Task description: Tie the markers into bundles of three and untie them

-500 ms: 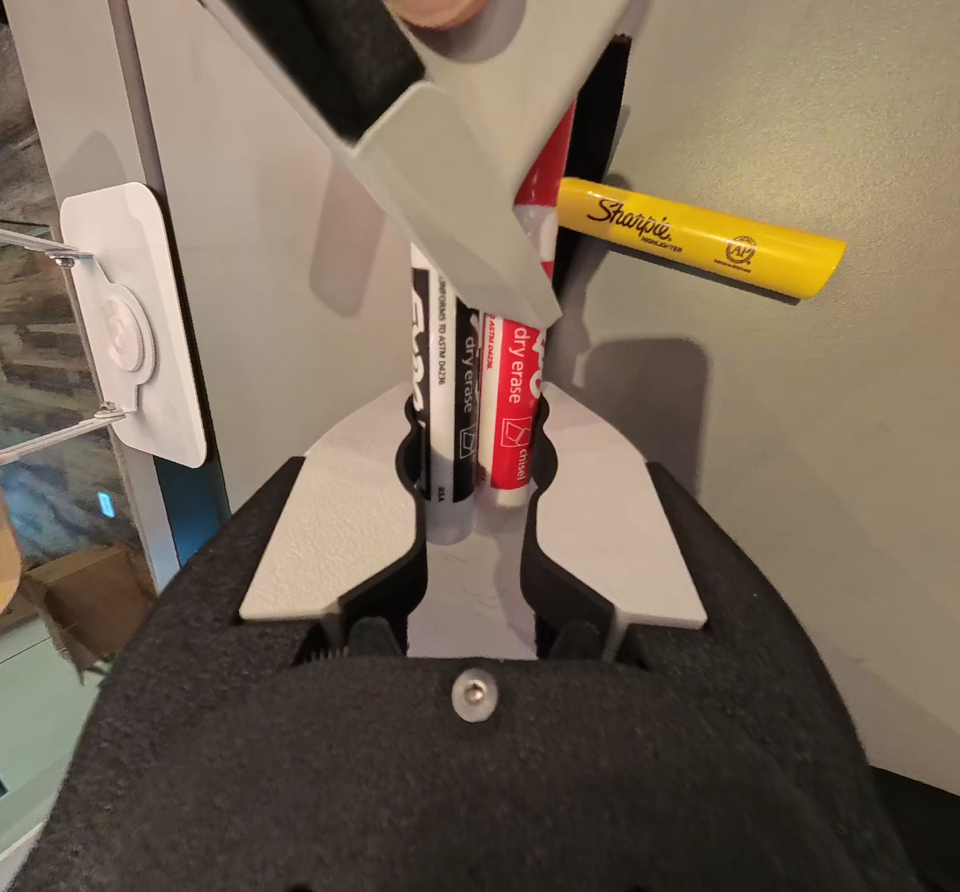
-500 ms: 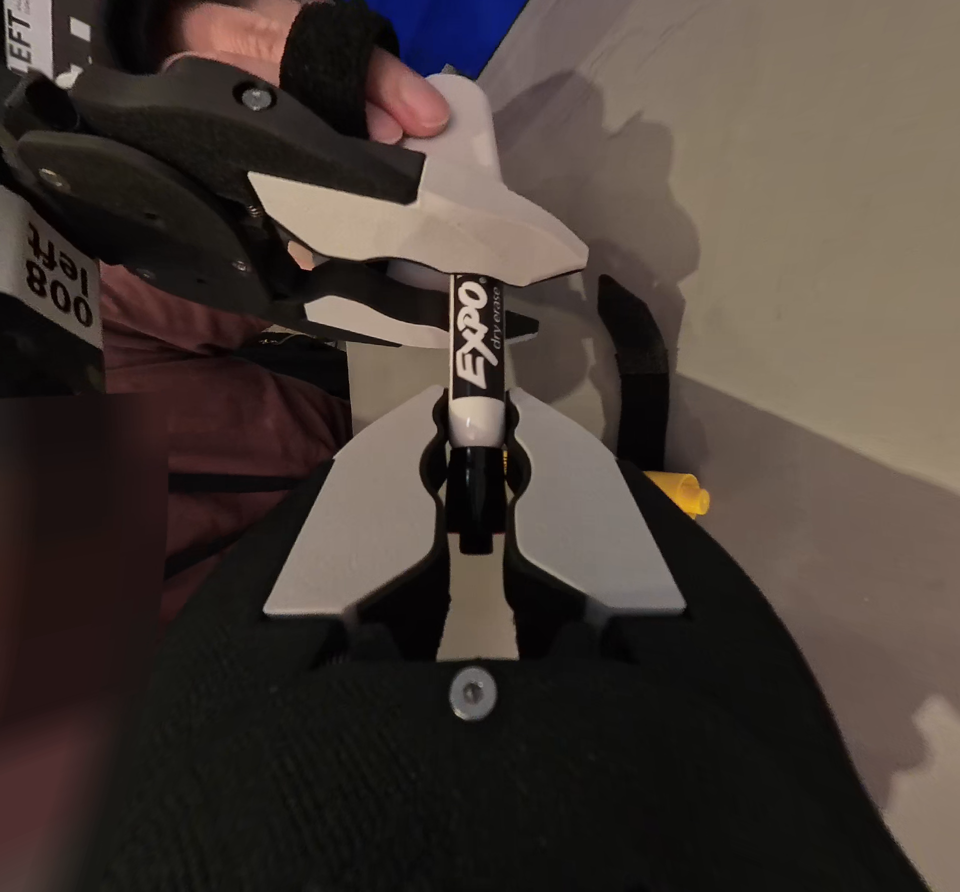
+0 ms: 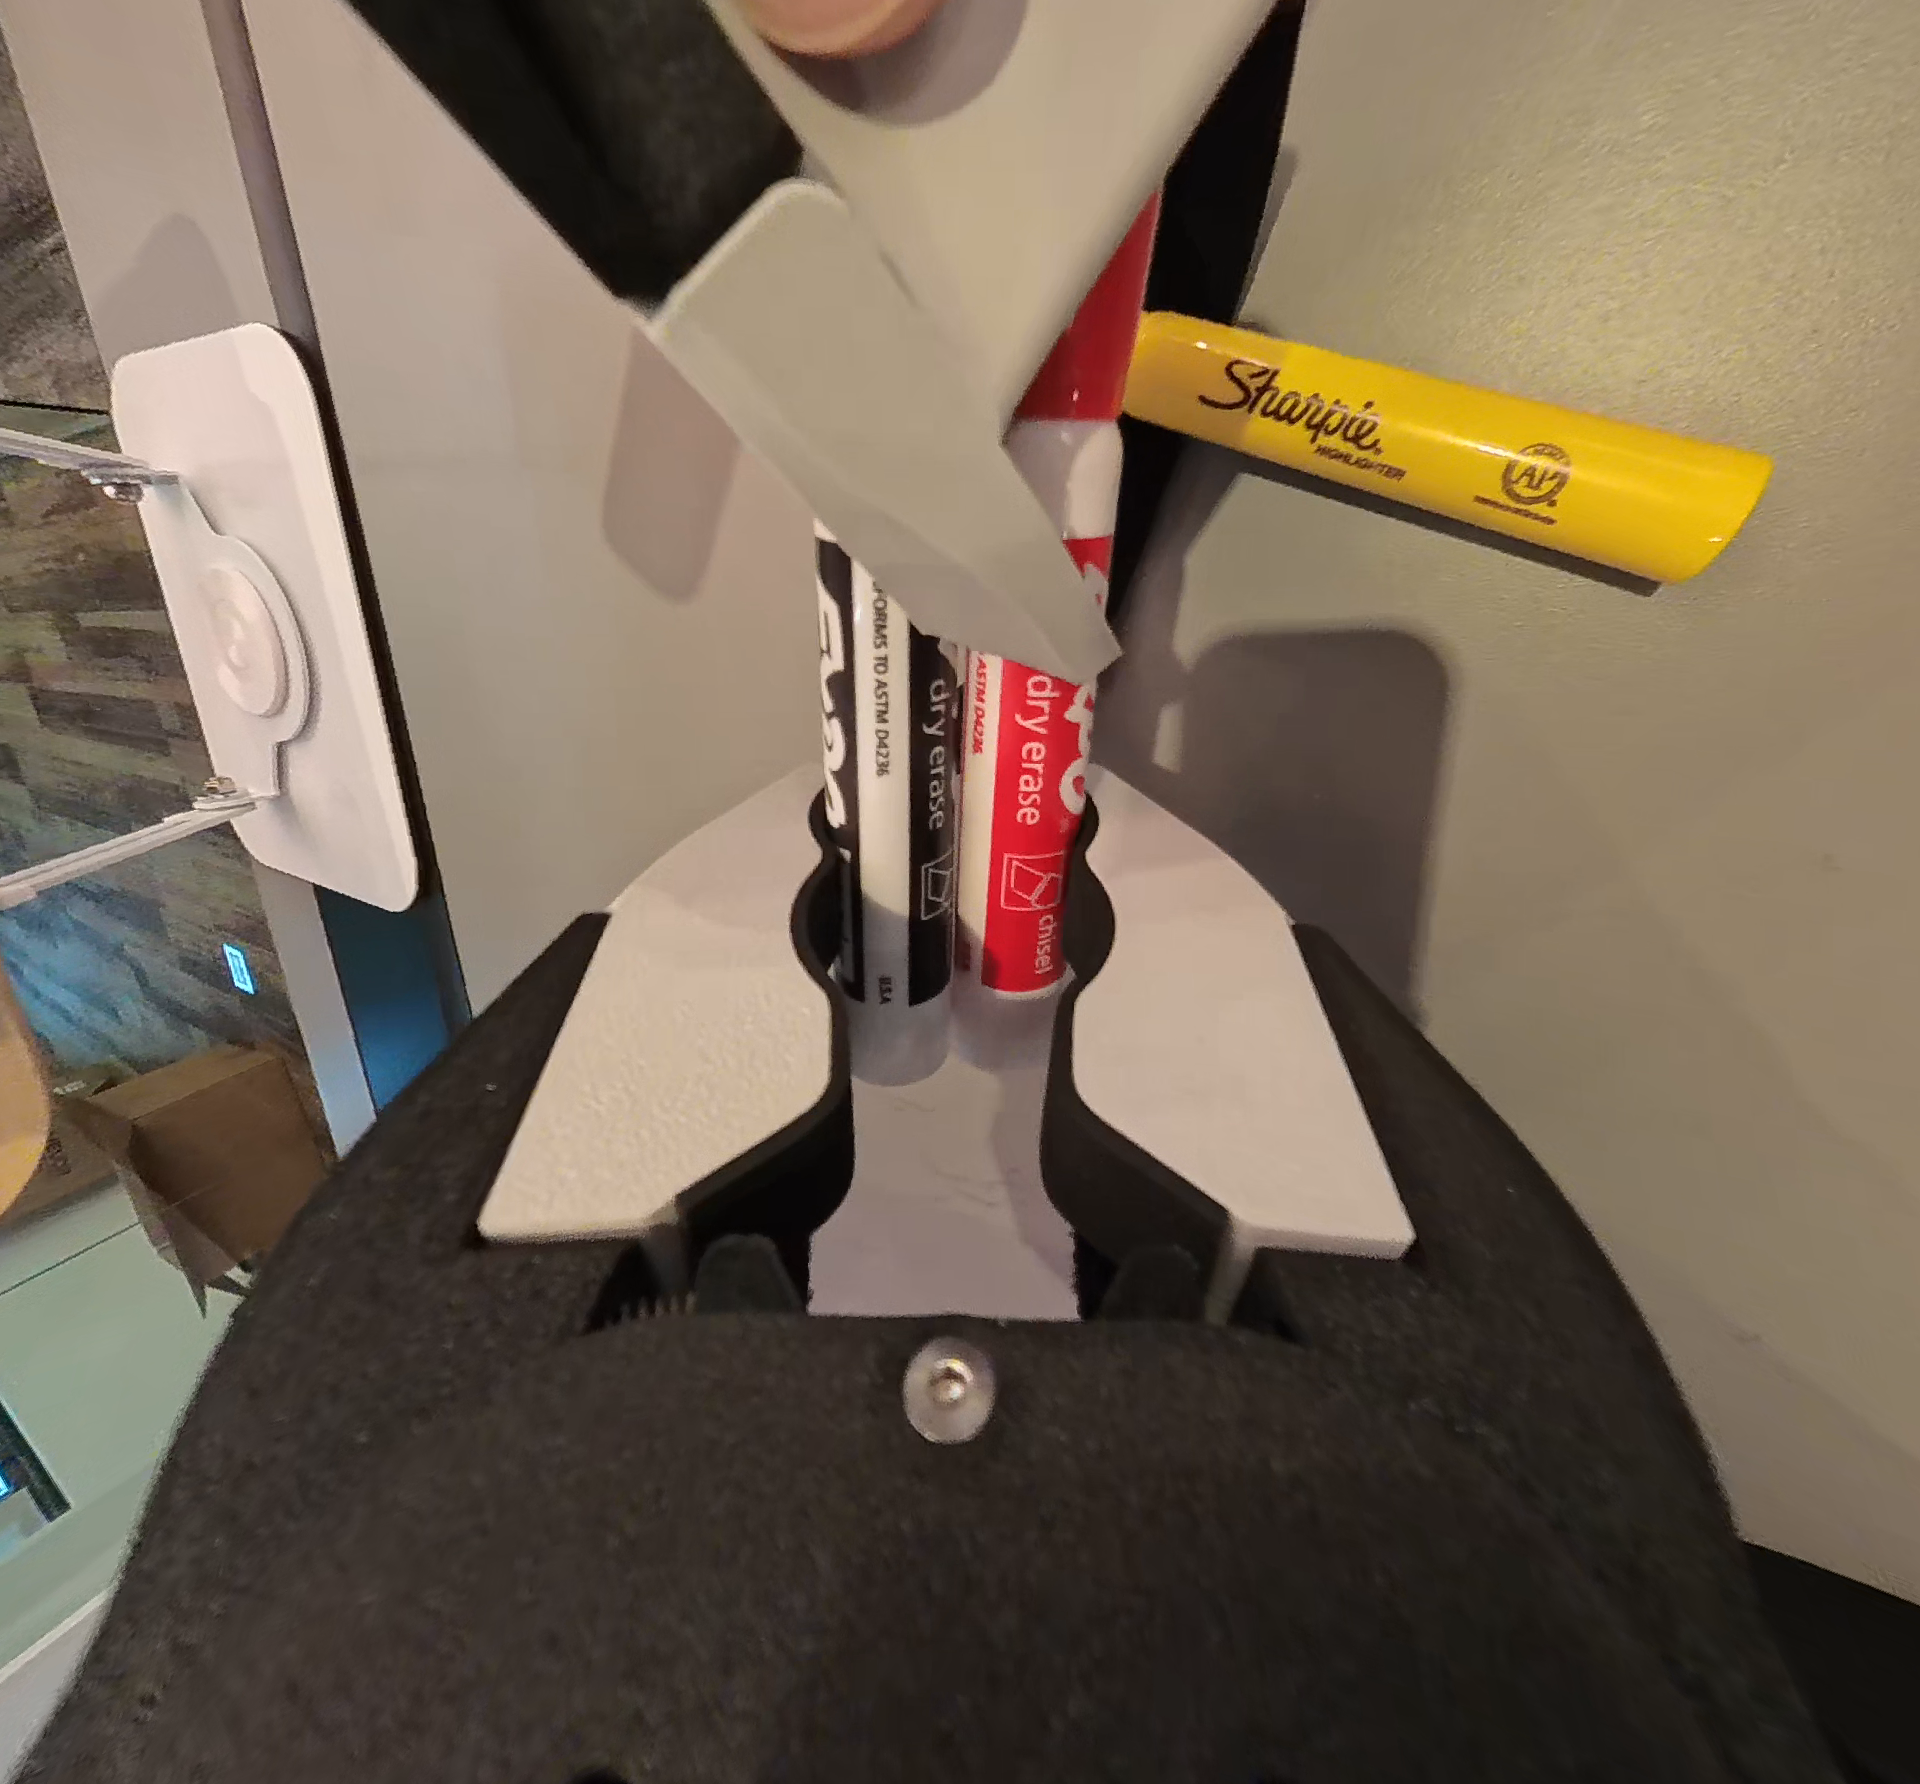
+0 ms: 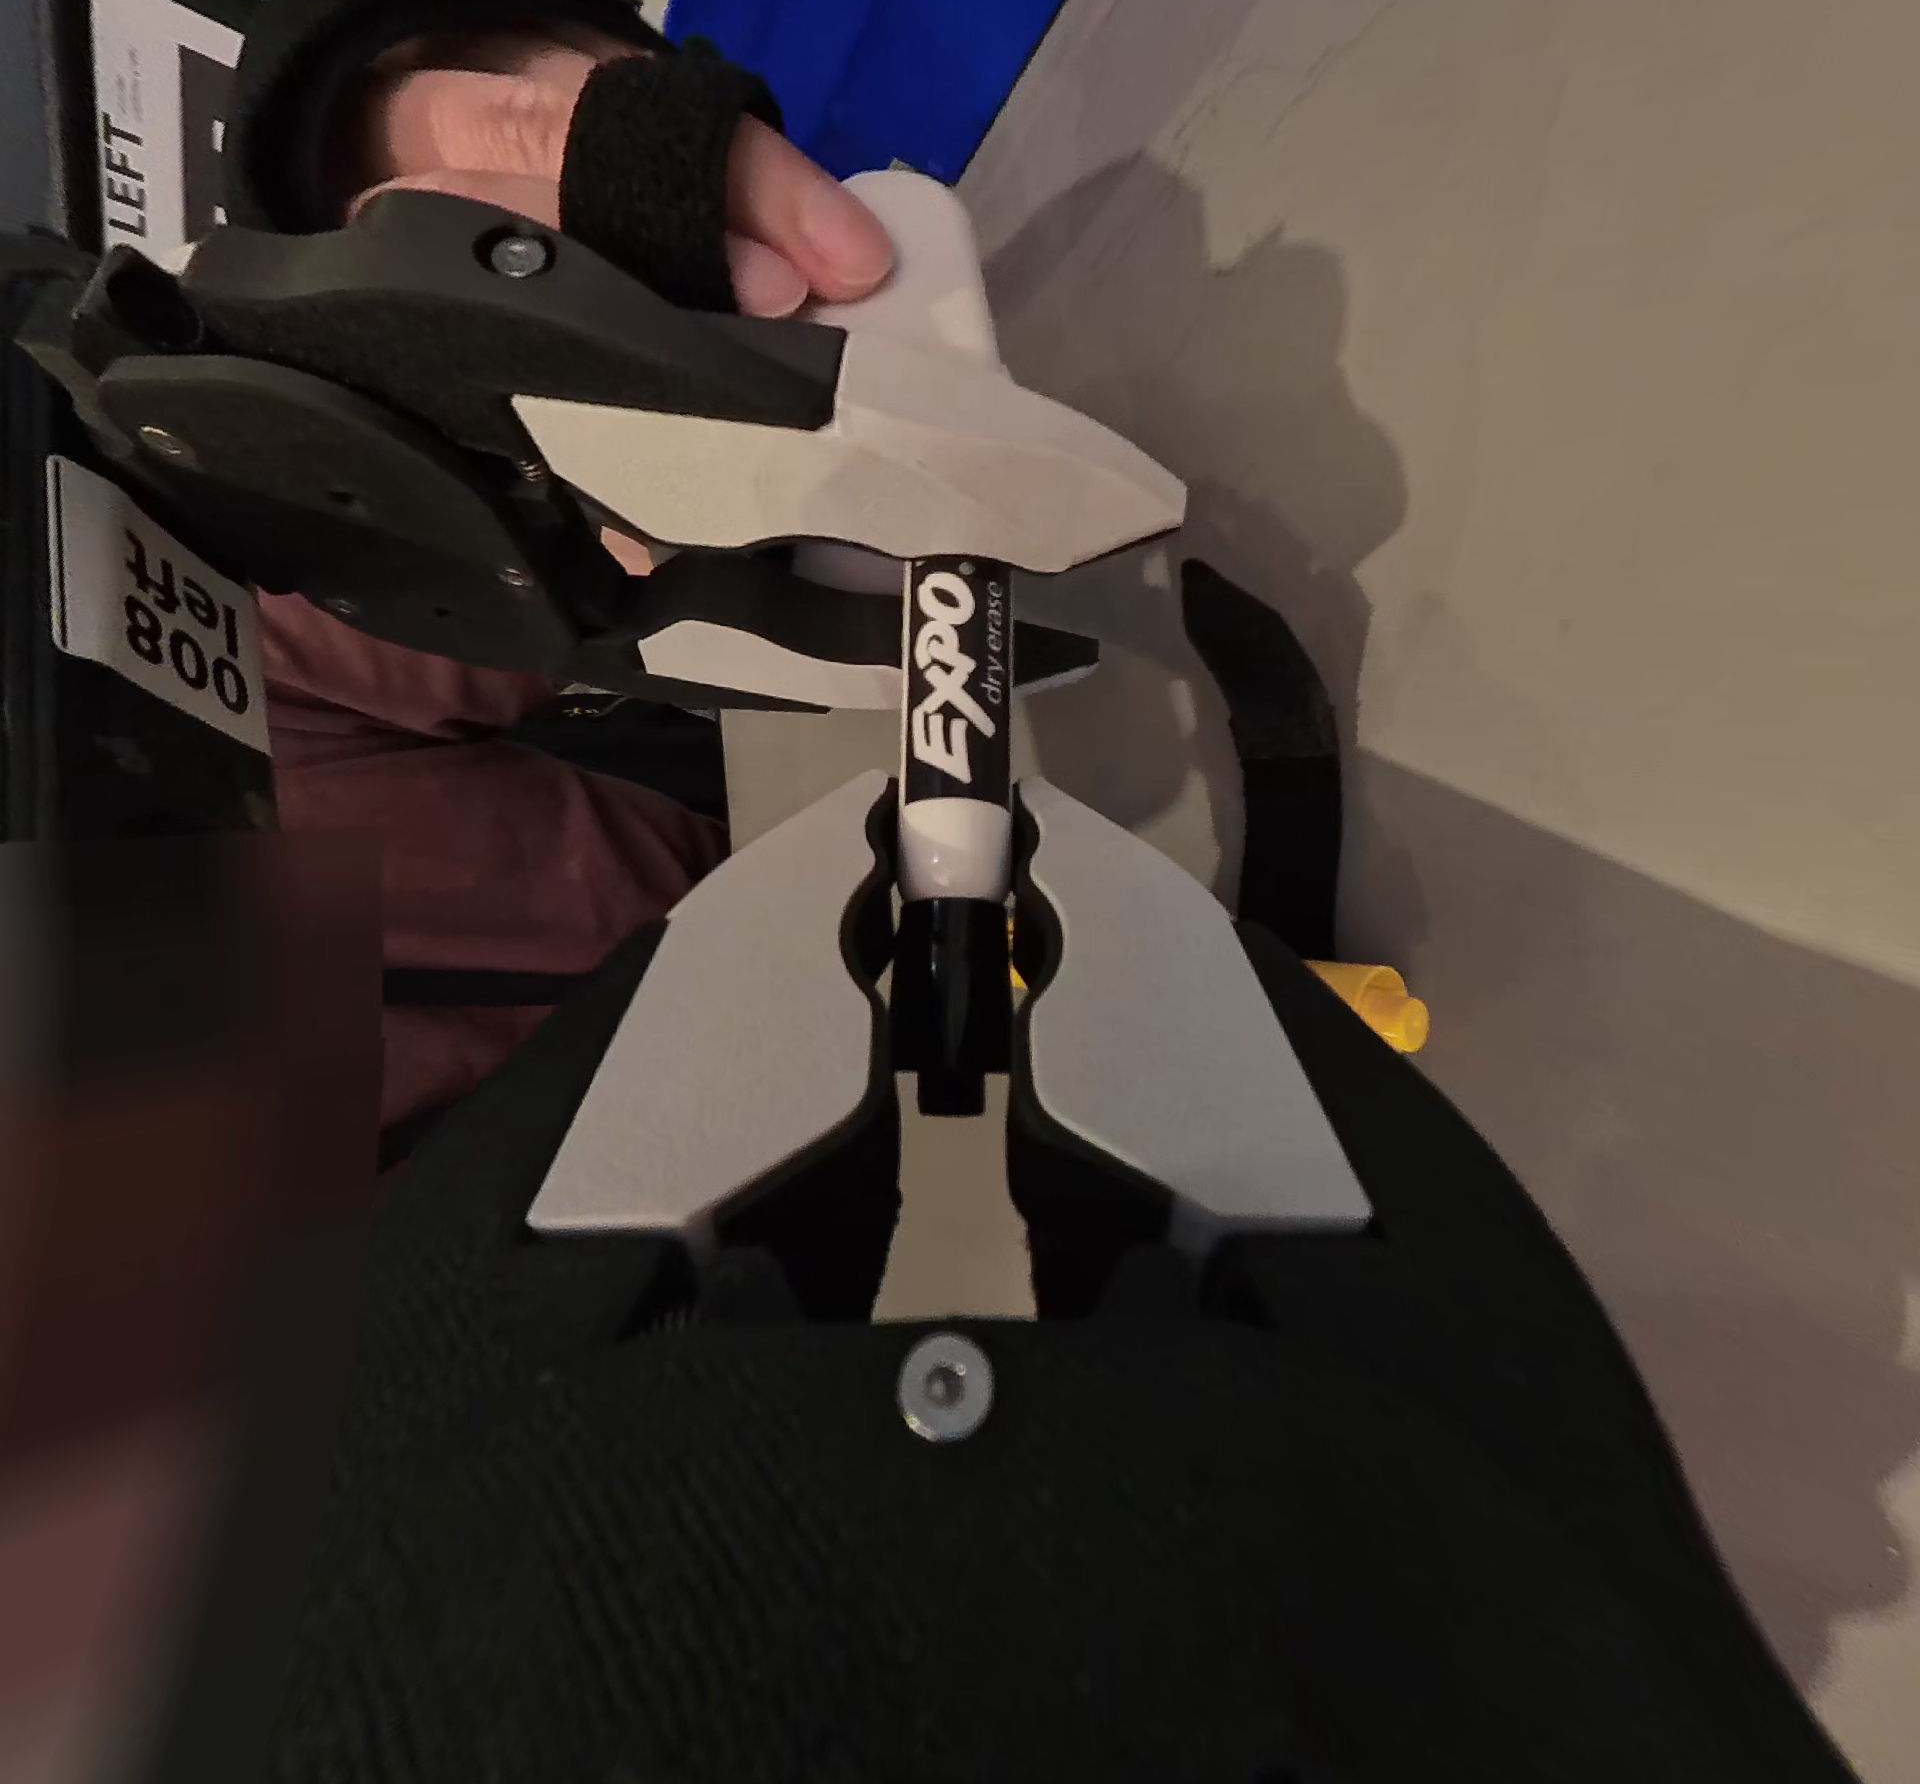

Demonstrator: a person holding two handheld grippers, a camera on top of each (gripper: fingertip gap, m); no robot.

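Markers held end to end: left gripper fingers clamped the black-labelled white marker and red dry-erase marker side by side; right gripper fingers clamped the black one's cap end, long axis running between the grippers; yellow highlighter lay free, far right.

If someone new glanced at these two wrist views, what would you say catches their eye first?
Probably the black marker and red marker, side by side and clamped in the left claw at the centre of the left wrist view. Next, the yellow highlighter jutting out to the right, beside a black strap. In the right wrist view, the right claw grips the black marker's capped end, facing the left claw.
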